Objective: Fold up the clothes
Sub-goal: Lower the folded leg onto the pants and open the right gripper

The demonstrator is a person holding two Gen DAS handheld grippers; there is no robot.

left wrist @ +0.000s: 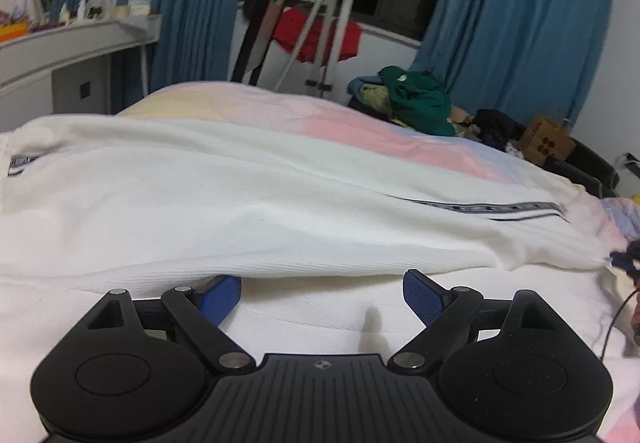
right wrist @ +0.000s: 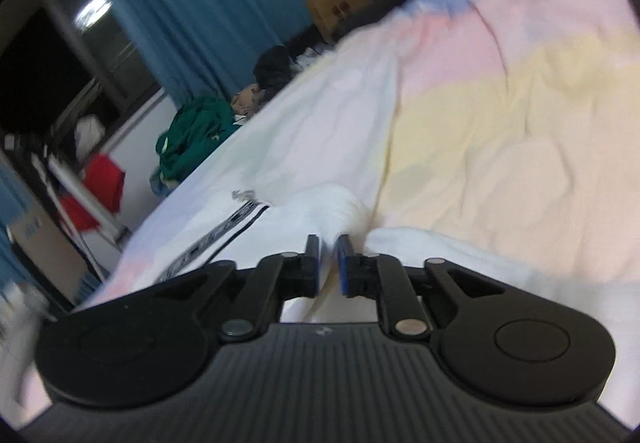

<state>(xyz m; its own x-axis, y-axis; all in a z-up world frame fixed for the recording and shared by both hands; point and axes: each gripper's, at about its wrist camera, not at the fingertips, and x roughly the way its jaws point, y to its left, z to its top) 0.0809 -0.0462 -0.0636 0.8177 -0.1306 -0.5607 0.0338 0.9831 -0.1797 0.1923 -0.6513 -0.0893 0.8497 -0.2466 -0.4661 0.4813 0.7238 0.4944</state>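
A white ribbed garment (left wrist: 240, 195) with a dark patterned band (left wrist: 500, 209) lies spread across the pastel bedsheet (left wrist: 360, 131), one layer folded over toward me. My left gripper (left wrist: 324, 293) rests low on the cloth, open wide, and its left blue pad (left wrist: 222, 297) is tucked under the fold's edge. In the blurred right wrist view, the right gripper (right wrist: 329, 263) stands with its blue pads only a narrow gap apart, right behind a raised bump of the white garment (right wrist: 320, 211). White cloth shows through the gap. The patterned band (right wrist: 224, 231) runs off to the left.
A pile of green clothes (left wrist: 416, 99) and a cardboard box (left wrist: 546, 141) sit beyond the bed's far edge. A drying rack with red cloth (left wrist: 316, 31) stands by the dark window between blue curtains. A white desk (left wrist: 80, 39) is at left. A thin dark cable (left wrist: 612, 319) lies at right.
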